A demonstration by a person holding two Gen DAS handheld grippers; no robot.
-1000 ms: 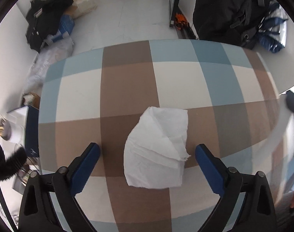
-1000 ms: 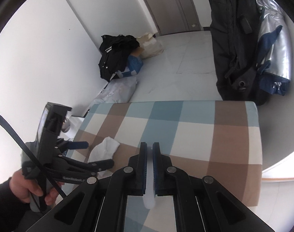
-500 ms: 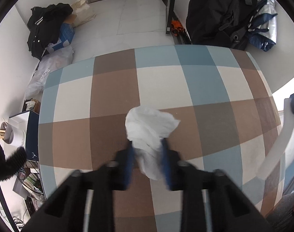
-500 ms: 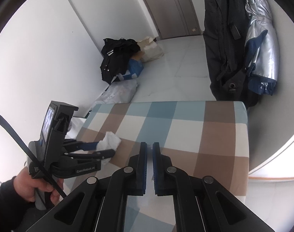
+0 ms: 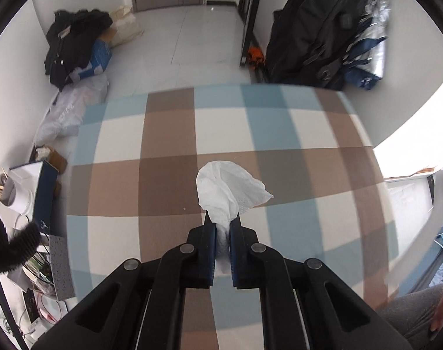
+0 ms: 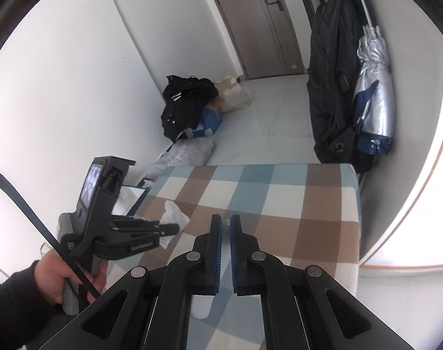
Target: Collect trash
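Observation:
My left gripper [image 5: 222, 224] is shut on a crumpled white tissue [image 5: 227, 192] and holds it above the checked table [image 5: 169, 134]. The tissue fans out beyond the fingertips. In the right wrist view the left gripper [image 6: 174, 229] shows at the left, held in a hand, with the tissue [image 6: 173, 214] bunched at its tips over the table's left side [image 6: 279, 198]. My right gripper [image 6: 225, 224] is shut with a thin gap between the blue pads. A pale white strip [image 6: 202, 304] shows below its fingers; I cannot tell whether they hold it.
Black clothes and bags [image 5: 75, 46] lie on the floor by the far wall. A dark coat and a silver umbrella [image 6: 373, 93] hang at the right. A white box and clutter [image 5: 26, 186] stand left of the table.
My left gripper has closed on the tissue that lay flat on the table and lifted it, so it is now bunched. The right gripper stays shut and has risen.

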